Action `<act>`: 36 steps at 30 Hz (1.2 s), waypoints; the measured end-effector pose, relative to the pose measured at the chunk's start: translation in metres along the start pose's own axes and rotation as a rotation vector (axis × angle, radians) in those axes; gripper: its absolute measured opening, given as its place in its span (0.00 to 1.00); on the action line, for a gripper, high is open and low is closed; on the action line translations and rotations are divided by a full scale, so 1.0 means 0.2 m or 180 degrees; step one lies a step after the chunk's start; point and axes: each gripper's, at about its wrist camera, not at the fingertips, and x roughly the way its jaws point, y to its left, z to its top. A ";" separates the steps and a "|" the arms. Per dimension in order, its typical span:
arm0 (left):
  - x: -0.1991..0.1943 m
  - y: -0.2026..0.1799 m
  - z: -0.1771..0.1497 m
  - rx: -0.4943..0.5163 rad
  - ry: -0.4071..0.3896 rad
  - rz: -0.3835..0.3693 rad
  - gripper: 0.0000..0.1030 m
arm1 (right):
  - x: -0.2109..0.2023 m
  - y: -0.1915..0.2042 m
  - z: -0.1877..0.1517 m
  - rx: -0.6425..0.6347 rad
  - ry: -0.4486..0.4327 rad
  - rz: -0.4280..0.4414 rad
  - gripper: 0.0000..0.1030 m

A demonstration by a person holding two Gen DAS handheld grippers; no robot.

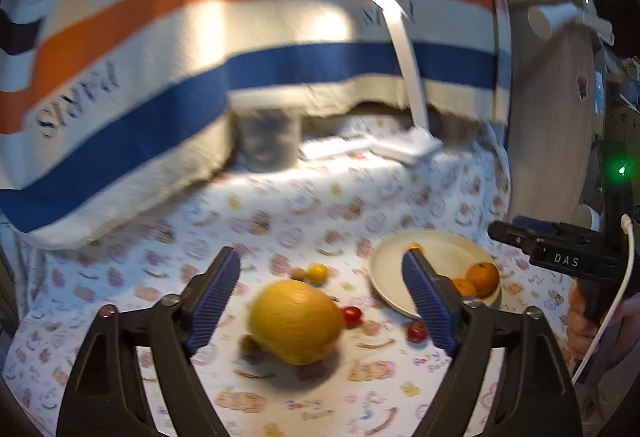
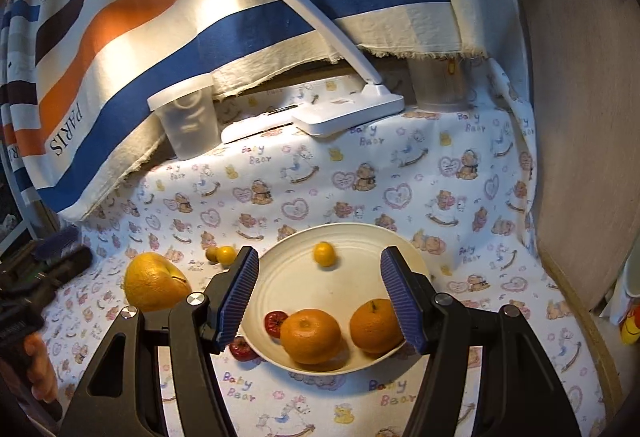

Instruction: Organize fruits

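Note:
A cream plate (image 2: 360, 233) on the bear-print cloth holds two oranges (image 2: 310, 335), a small yellow fruit (image 2: 324, 254) and a small red fruit (image 2: 276, 323). My right gripper (image 2: 320, 257) hovers open over the plate with nothing between its pads. Left of the plate lie a large yellow fruit (image 1: 296, 321), two small yellow fruits (image 1: 318, 273) and small red fruits (image 1: 352, 315). My left gripper (image 1: 320, 261) is open above the large yellow fruit, its pads well apart from it. The left wrist view is blurred.
A white desk lamp (image 2: 348, 113) and a translucent plastic tub (image 2: 188, 117) stand at the back under a hanging striped cloth (image 2: 160, 37). A wooden board (image 2: 580, 117) walls the right side. A hand (image 1: 584, 321) holds the right gripper's handle.

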 end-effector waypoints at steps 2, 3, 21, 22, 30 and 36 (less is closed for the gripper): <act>-0.03 0.04 0.00 -0.0017 -0.0095 0.0061 0.87 | 0.00 0.00 0.00 -0.0012 -0.0009 -0.0005 0.63; -0.04 0.06 -0.01 -0.0043 -0.0124 0.0067 0.88 | 0.00 0.01 0.00 -0.0017 -0.0014 -0.0002 0.63; 0.18 0.09 -0.11 -0.0139 0.0671 -0.0201 0.94 | 0.04 0.05 -0.03 -0.0151 0.0032 -0.0036 0.63; 0.22 0.09 -0.12 -0.0171 0.0788 -0.0211 0.94 | 0.04 0.05 -0.04 -0.0159 0.0043 -0.0043 0.63; 0.50 0.25 -0.11 -0.0841 0.1486 -0.0263 0.94 | 0.07 0.06 -0.04 -0.0219 0.0061 -0.0082 0.63; 0.59 0.25 -0.14 -0.0971 0.1668 -0.0279 0.94 | 0.06 0.08 -0.04 -0.0233 0.0062 -0.0027 0.63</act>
